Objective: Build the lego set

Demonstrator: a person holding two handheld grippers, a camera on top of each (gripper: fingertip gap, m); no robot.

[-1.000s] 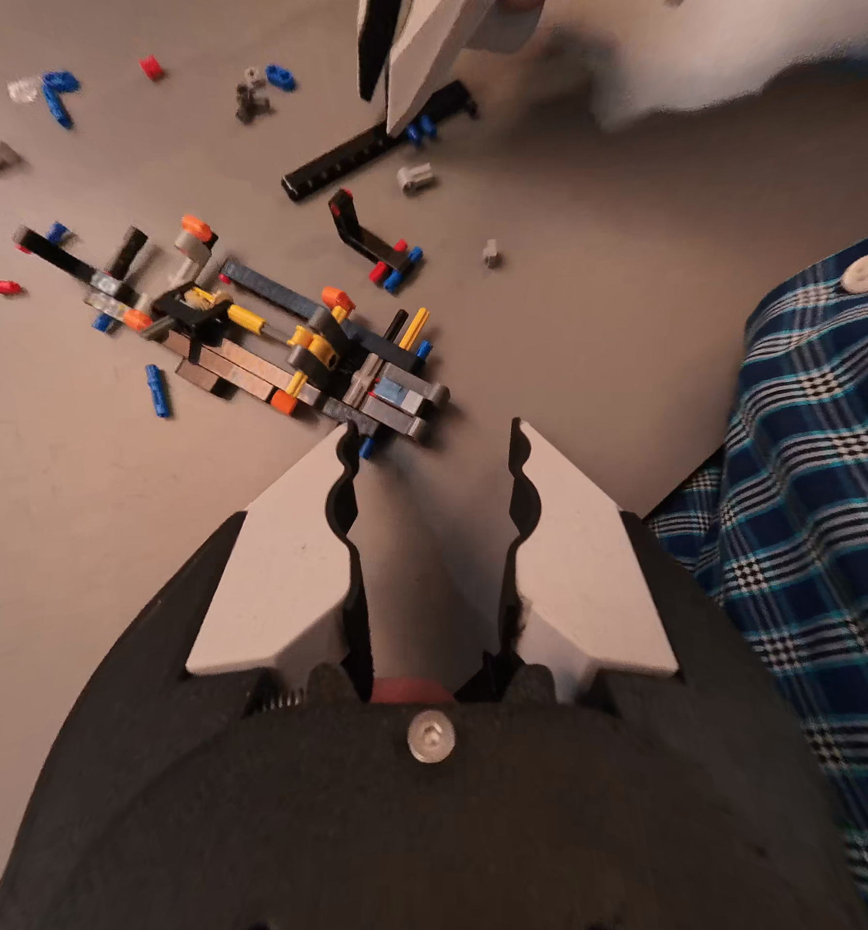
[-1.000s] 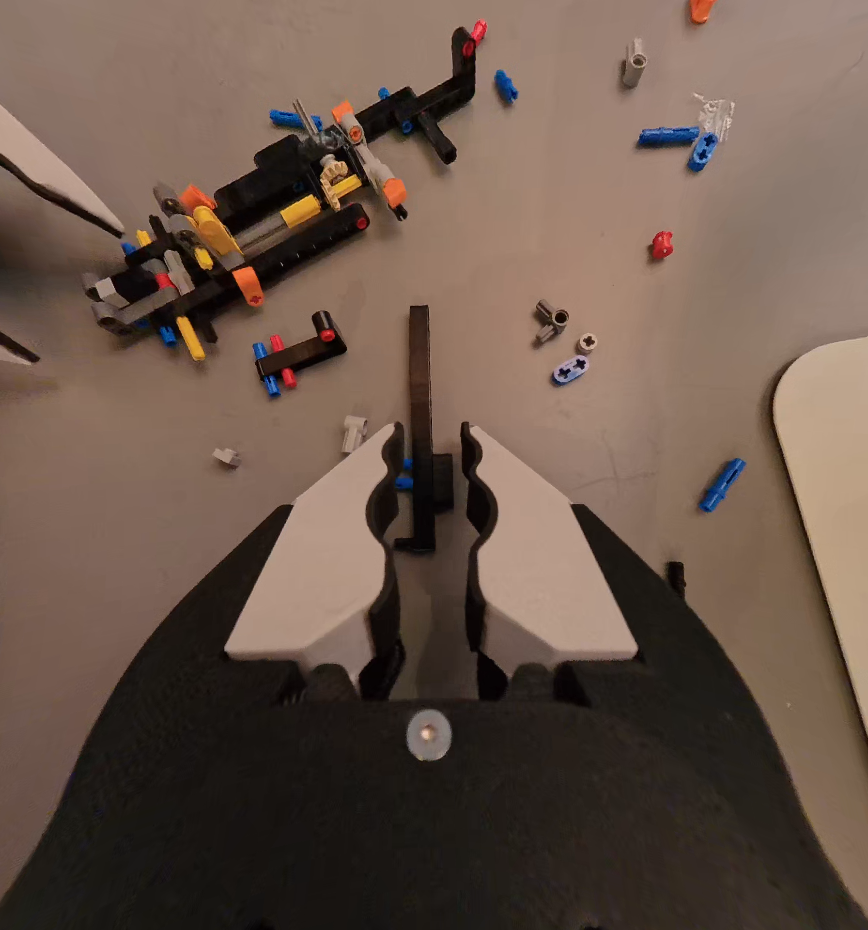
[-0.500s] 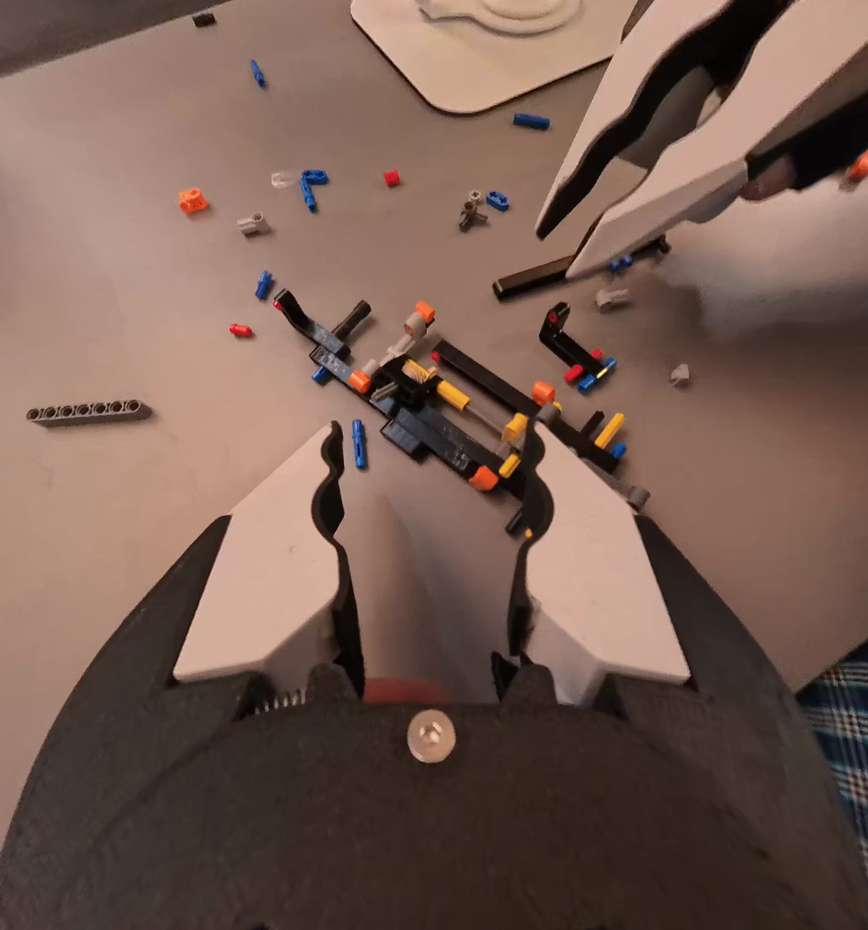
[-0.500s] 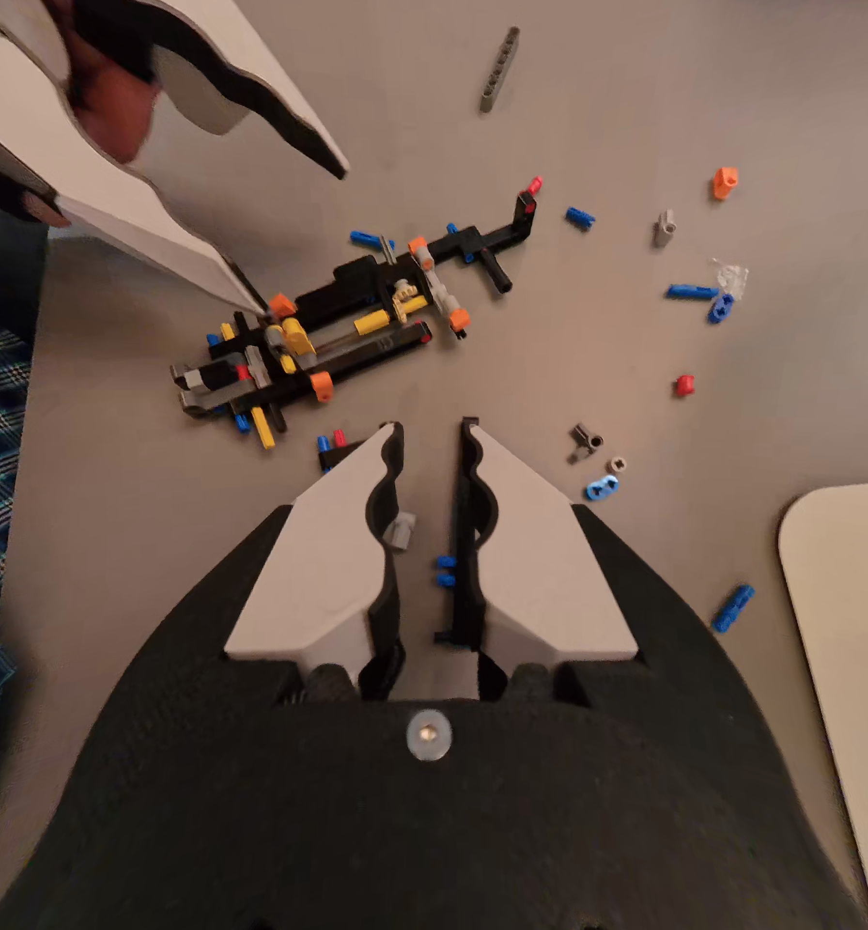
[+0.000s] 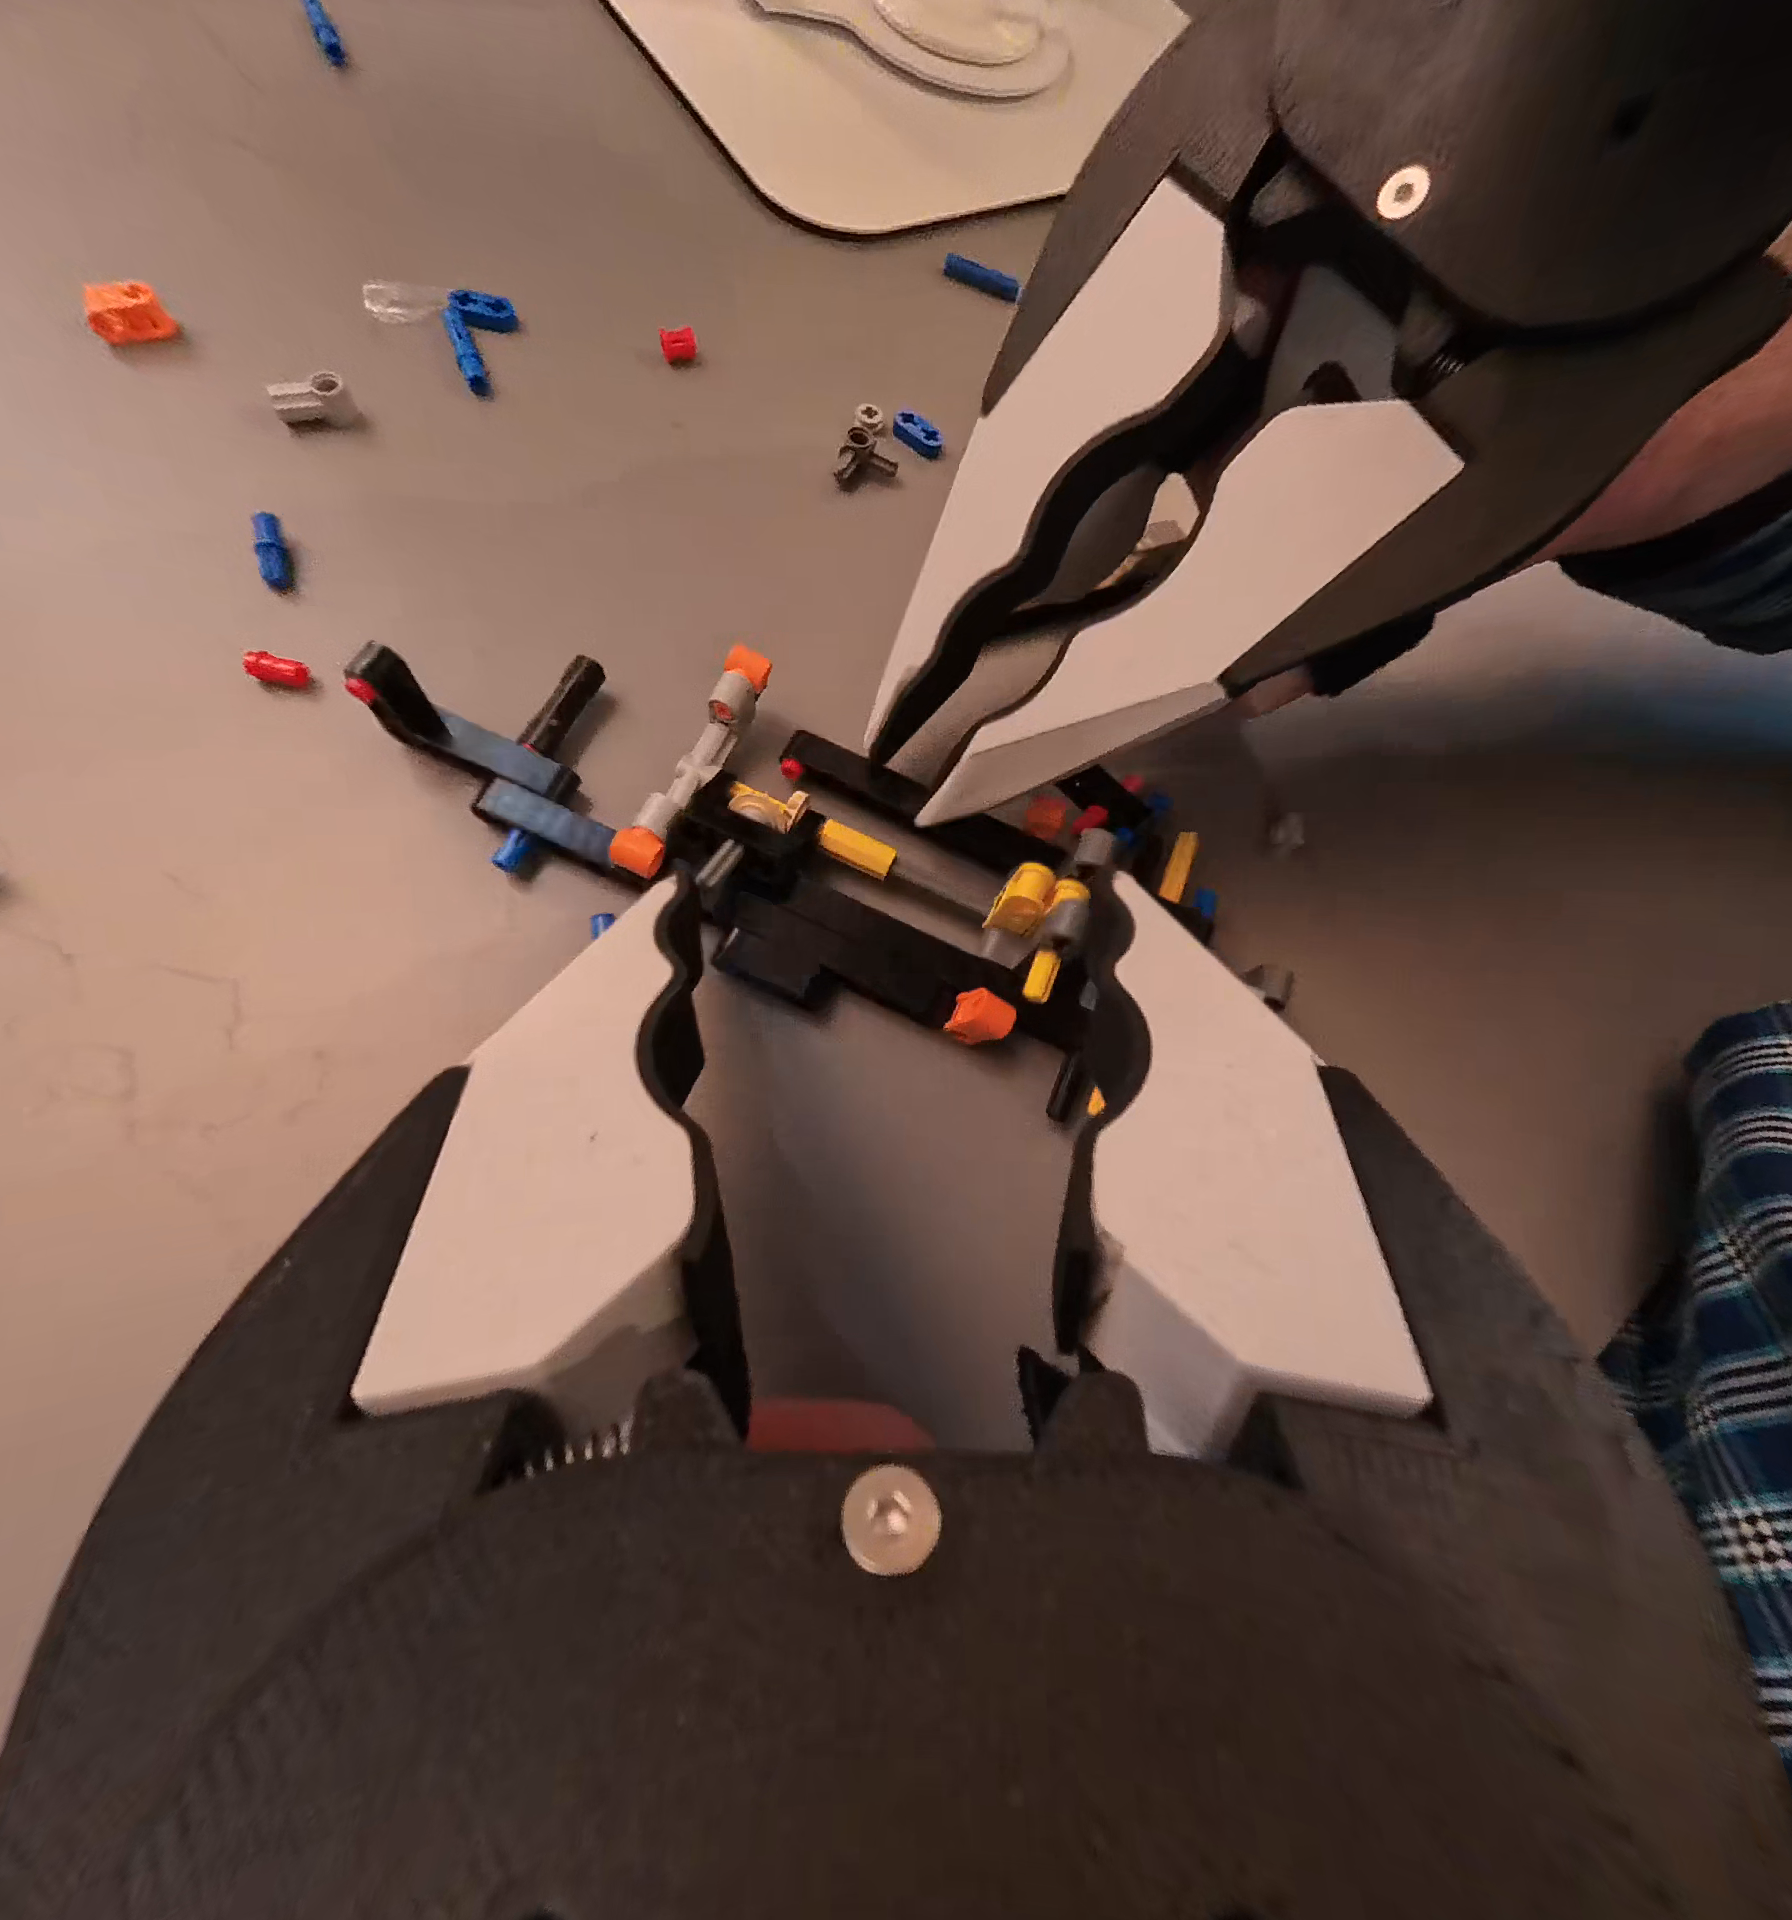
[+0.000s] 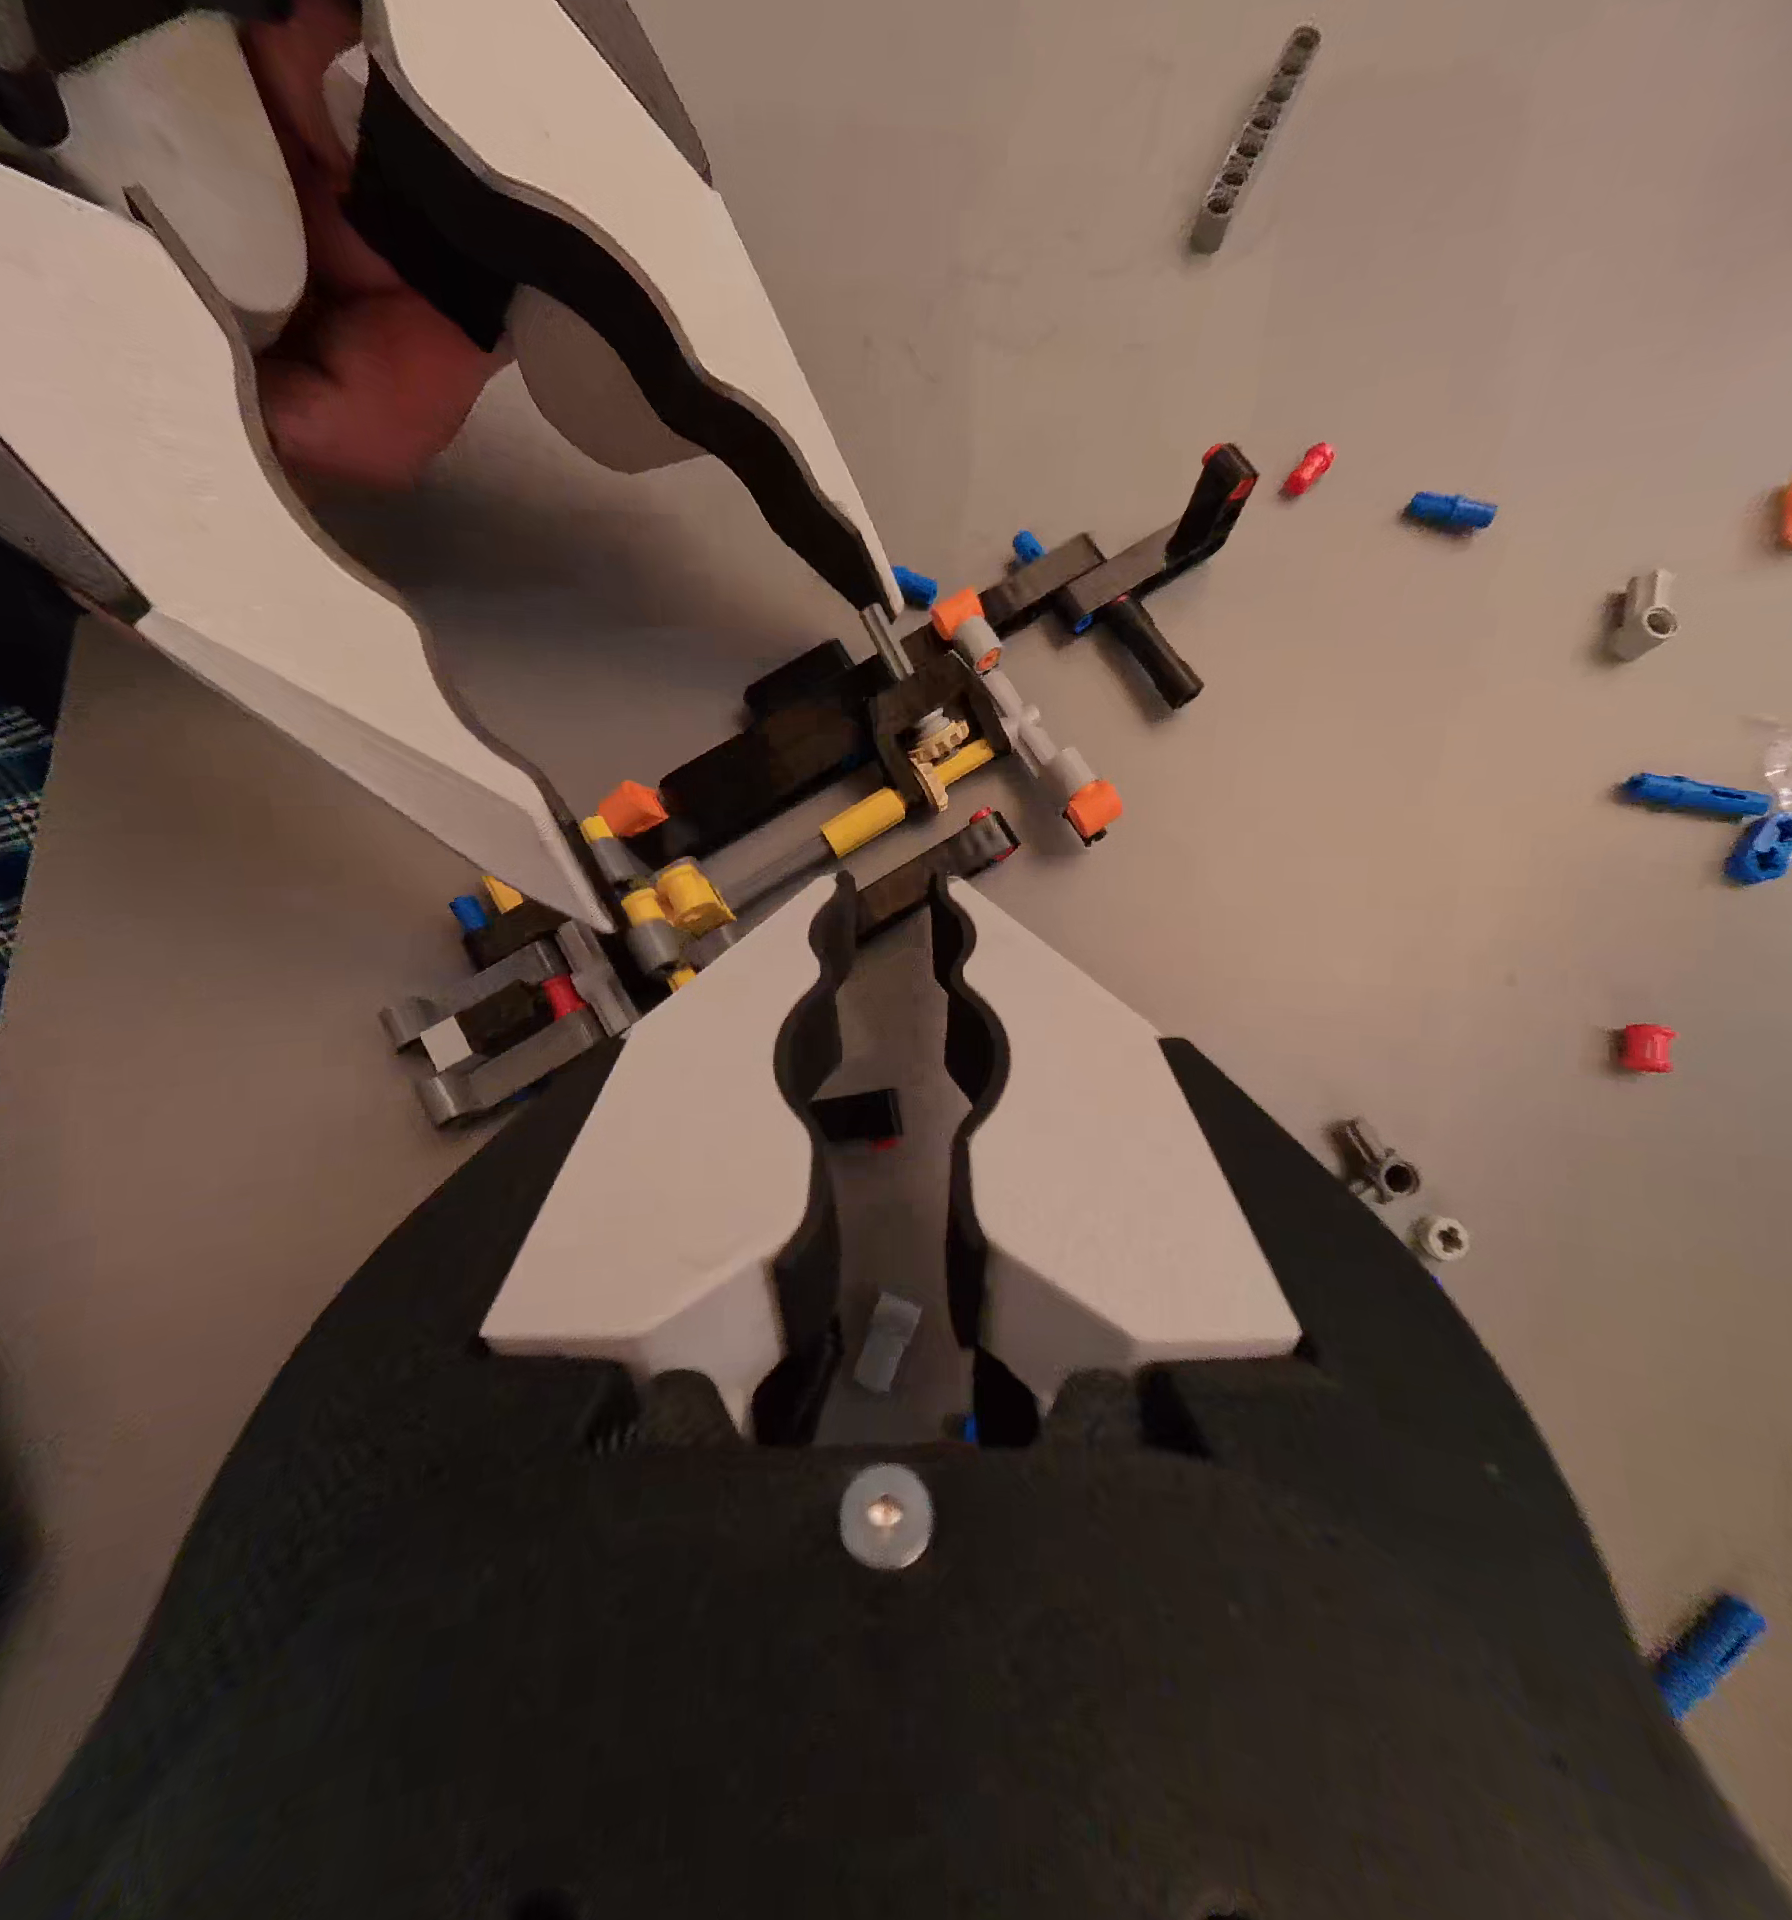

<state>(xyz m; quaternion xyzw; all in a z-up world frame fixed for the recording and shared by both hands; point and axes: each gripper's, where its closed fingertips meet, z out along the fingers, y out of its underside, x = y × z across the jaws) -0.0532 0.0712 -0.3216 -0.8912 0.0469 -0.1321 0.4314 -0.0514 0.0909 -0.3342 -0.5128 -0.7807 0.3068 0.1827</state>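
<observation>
Left wrist view, left gripper (image 5: 892,914) straddling lego assembly (image 5: 871,914)

we cannot see the lego model's (image 6: 830,769) near edge behind the right gripper's (image 6: 887,883) fingers.

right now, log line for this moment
left gripper: jaws open, straddling model | right gripper: tips at black beam on model, grip unclear
</observation>
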